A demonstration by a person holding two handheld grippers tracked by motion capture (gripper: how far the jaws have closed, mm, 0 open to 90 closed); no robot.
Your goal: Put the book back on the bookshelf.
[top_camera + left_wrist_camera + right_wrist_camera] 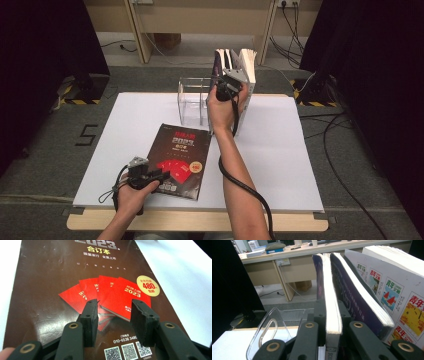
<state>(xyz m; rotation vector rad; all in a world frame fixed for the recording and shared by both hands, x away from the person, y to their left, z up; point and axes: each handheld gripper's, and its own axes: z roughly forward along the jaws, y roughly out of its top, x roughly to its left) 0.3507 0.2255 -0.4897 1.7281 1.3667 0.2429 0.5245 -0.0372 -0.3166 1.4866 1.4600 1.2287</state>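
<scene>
Purple book (332,302) clamped in right gripper (333,340) jaws, upright at clear rack (192,100), not yet seated; dark magazine (181,160) in front of rack remains, left gripper (113,315) jaws half-open, empty above it.

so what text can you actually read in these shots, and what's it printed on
"2023" and "合订本": dark magazine lying flat, top of its cover
"480": yellow round badge on that cover
"2023": red booklets pictured on it
"010-6536 3480": beside its QR codes, cut off by a jaw
"青年文摘": white book standing at the right
"5": marked on the floor
Finer print: too small.
</scene>
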